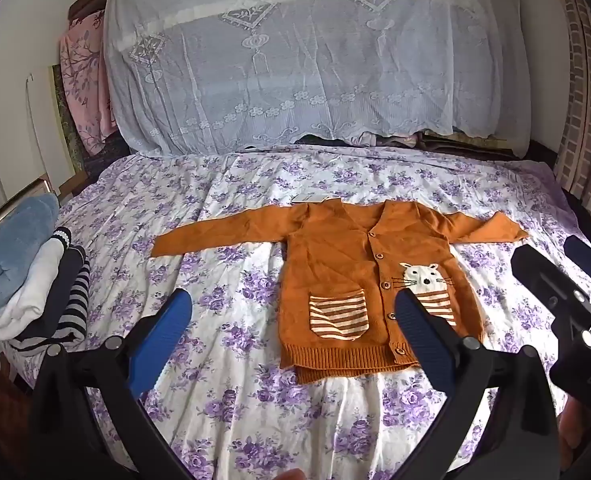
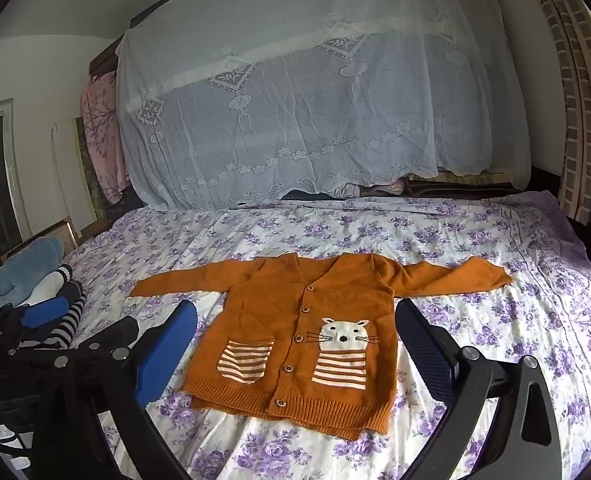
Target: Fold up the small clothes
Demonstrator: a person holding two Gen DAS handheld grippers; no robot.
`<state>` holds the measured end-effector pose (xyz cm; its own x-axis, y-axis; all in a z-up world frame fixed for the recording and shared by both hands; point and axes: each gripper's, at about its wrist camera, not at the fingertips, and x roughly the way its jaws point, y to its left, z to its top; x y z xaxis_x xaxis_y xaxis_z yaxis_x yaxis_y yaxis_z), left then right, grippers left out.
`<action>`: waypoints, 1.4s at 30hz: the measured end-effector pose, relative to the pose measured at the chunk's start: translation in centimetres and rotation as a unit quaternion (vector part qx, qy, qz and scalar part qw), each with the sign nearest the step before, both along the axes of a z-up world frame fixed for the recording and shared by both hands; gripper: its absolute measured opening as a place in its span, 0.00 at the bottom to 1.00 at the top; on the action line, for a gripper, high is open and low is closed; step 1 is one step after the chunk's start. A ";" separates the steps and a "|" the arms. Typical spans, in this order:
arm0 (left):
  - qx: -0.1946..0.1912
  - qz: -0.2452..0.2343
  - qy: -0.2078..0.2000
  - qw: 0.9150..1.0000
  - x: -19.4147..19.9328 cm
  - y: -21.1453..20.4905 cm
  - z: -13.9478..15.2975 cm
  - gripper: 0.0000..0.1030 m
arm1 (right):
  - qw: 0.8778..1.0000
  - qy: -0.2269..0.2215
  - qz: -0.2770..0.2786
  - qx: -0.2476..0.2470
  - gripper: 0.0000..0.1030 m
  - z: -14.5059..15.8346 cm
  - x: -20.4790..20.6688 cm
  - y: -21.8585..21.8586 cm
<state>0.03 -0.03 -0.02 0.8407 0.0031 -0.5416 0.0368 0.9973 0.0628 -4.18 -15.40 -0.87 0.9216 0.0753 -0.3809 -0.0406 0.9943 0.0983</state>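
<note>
An orange knit cardigan (image 1: pixel 335 256) (image 2: pixel 279 320) lies flat and buttoned on the bed, front up, both sleeves spread out sideways. It has a striped pocket and a white cat face above a second striped patch. My left gripper (image 1: pixel 291 312) hovers open over the near hem, its blue fingers (image 1: pixel 167 328) apart, the left one over bare sheet and the right one over the cardigan's right pocket. My right gripper (image 2: pixel 295 312) also stands open above the garment, one finger at each side of the body. Neither holds anything. Each gripper shows in the other's view: the right one (image 1: pixel 549 252), the left one (image 2: pixel 87 320).
The bed has a white sheet with purple flowers (image 1: pixel 215 220) (image 2: pixel 475 340). A stack of folded clothes (image 1: pixel 35 284) (image 2: pixel 51 280) sits at its left edge. A white lace cloth (image 1: pixel 295 60) drapes a pile at the head. A checked curtain (image 1: pixel 583 100) hangs on the right.
</note>
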 end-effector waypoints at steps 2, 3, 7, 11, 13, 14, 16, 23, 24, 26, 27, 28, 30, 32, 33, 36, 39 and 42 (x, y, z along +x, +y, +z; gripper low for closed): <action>-0.002 -0.001 0.000 1.000 0.0 0.0 0.0 0.96 | 1.000 -0.001 0.000 0.000 0.97 0.0 0.0 0.0; -0.003 0.000 0.000 1.000 0.0 0.1 0.1 0.96 | 1.000 -0.001 0.000 0.000 0.97 0.0 0.0 0.0; -0.003 0.000 0.001 1.000 0.0 0.1 0.1 0.96 | 1.000 -0.001 0.000 0.003 0.97 0.1 0.0 0.0; -0.001 0.000 0.003 1.000 -0.1 0.3 0.0 0.96 | 1.000 -0.002 0.000 0.002 0.97 0.1 -0.1 -0.1; 0.000 -0.002 0.003 1.000 -0.2 0.4 0.0 0.96 | 1.000 -0.002 0.000 0.003 0.97 0.2 -0.1 -0.1; 0.001 -0.002 0.002 1.000 -0.3 0.4 0.0 0.96 | 1.000 -0.003 0.000 0.003 0.97 0.1 -0.1 -0.1; -0.002 0.000 0.004 1.000 -0.1 0.4 0.0 0.96 | 1.000 -0.003 0.000 0.002 0.97 0.2 -0.2 -0.1; -0.004 0.000 0.005 1.000 0.0 0.6 -0.2 0.96 | 1.000 -0.004 0.000 0.003 0.97 0.2 -0.2 -0.1; -0.003 0.000 0.005 1.000 0.0 0.5 -0.2 0.96 | 1.000 -0.004 0.000 0.004 0.97 0.2 -0.2 -0.1; -0.003 0.001 0.005 1.000 0.0 0.5 -0.2 0.96 | 1.000 -0.004 0.000 0.003 0.97 0.3 -0.3 -0.1; -0.002 0.001 0.004 1.000 -0.1 0.6 -0.3 0.96 | 1.000 -0.004 0.000 0.003 0.97 0.3 -0.3 -0.1; -0.003 0.001 0.004 1.000 0.0 0.6 -0.3 0.96 | 1.000 -0.004 0.000 0.003 0.97 0.3 -0.3 -0.1; -0.003 0.001 0.005 1.000 -0.1 0.7 -0.4 0.96 | 1.000 -0.004 0.000 0.003 0.97 0.3 -0.3 -0.1; -0.003 0.001 0.005 1.000 -0.1 0.7 -0.4 0.96 | 1.000 -0.004 0.000 0.003 0.97 0.3 -0.3 -0.1; -0.003 0.001 0.005 1.000 -0.1 0.6 -0.4 0.96 | 1.000 -0.004 0.000 0.004 0.97 0.3 -0.3 -0.1; -0.003 0.002 0.004 1.000 -0.1 0.8 -0.4 0.96 | 1.000 -0.005 0.000 0.004 0.97 0.4 -0.4 -0.1; -0.003 0.002 0.005 1.000 -0.2 0.9 -0.6 0.96 | 1.000 -0.005 0.000 0.004 0.97 0.4 -0.4 -0.1; -0.003 0.002 0.005 1.000 -0.2 0.8 -0.5 0.96 | 1.000 -0.005 0.000 0.004 0.97 0.4 -0.4 -0.1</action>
<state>-0.13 0.77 -0.57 0.8349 0.0028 -0.5504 0.0340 0.9978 0.0566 -4.56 -15.52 -0.46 0.9254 0.0790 -0.3706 -0.0426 0.9935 0.1054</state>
